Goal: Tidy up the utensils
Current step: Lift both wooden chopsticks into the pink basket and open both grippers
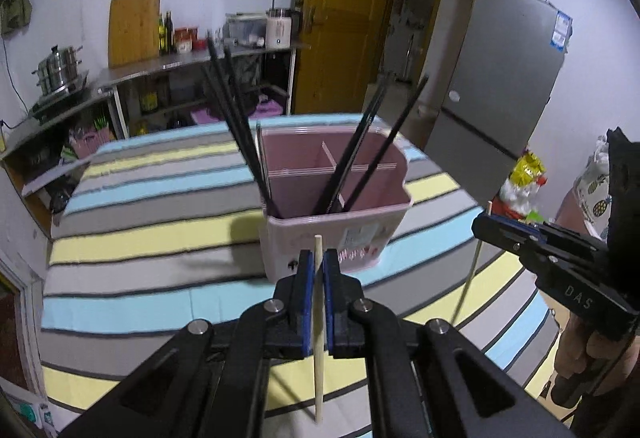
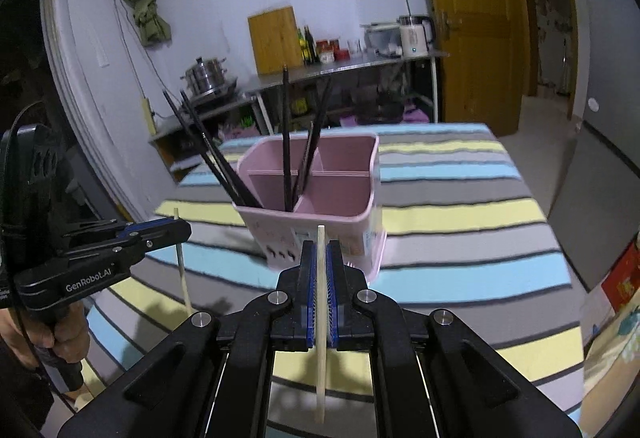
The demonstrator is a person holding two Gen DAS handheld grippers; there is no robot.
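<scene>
A pink divided utensil holder [image 1: 360,238] [image 2: 340,226] stands on the striped table and holds several black chopsticks [image 1: 240,130] [image 2: 286,142]. My left gripper [image 1: 319,258] is shut on a pale wooden chopstick [image 1: 319,366] held upright, just in front of the holder. My right gripper [image 2: 321,250] is shut on another pale wooden chopstick [image 2: 321,378], also upright before the holder. The right gripper shows at the right of the left wrist view [image 1: 486,228] with its chopstick [image 1: 466,286]. The left gripper shows at the left of the right wrist view [image 2: 176,228] with its chopstick [image 2: 183,274].
The table carries a striped cloth [image 1: 160,238] [image 2: 460,222]. Behind it a steel counter [image 1: 168,68] [image 2: 352,68] holds a pot, bottles, a cutting board and a kettle. A grey fridge [image 1: 508,86] and a wooden door [image 2: 472,18] stand at the right.
</scene>
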